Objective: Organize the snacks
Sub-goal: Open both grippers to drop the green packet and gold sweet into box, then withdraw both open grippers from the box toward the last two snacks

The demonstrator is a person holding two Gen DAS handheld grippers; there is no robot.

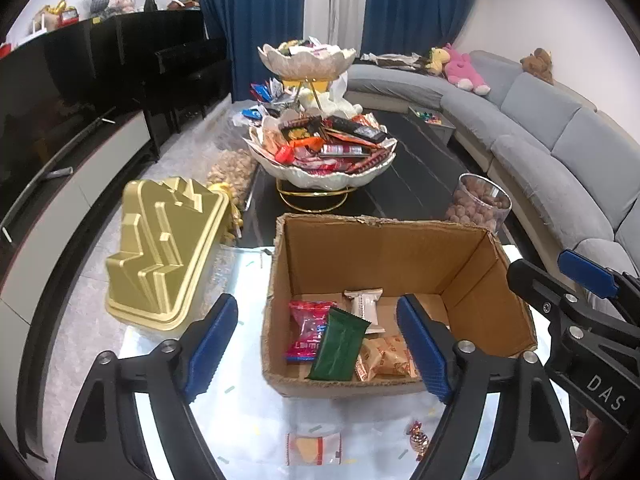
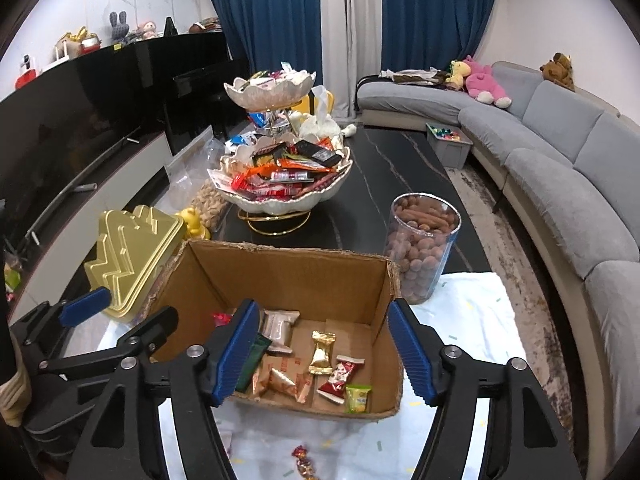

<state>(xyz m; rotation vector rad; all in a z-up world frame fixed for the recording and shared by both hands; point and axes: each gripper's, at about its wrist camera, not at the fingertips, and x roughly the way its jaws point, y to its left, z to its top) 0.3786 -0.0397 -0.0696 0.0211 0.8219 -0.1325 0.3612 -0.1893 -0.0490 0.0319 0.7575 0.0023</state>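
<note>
While both grippers hang over the low table, the scene reads so:
Left gripper [image 1: 316, 344]: jaws spread wide, nothing between the pads.
Right gripper [image 2: 322, 350]: jaws apart, holding nothing.
Cardboard box [image 2: 288, 276]: open-topped, dead centre, with a green packet [image 1: 338, 346], red packet [image 1: 306, 330], gold candy [image 2: 321, 352] and other wrappers inside.
Loose sweets: twisted candy [image 1: 418, 438] on the white cloth at 6 o'clock of the box.
Around: gold tin [image 1: 160, 248] at 10 o'clock, tiered snack stand [image 1: 320, 144] at 12, clear jar [image 2: 420, 248] of brown nuts at 2.
</note>
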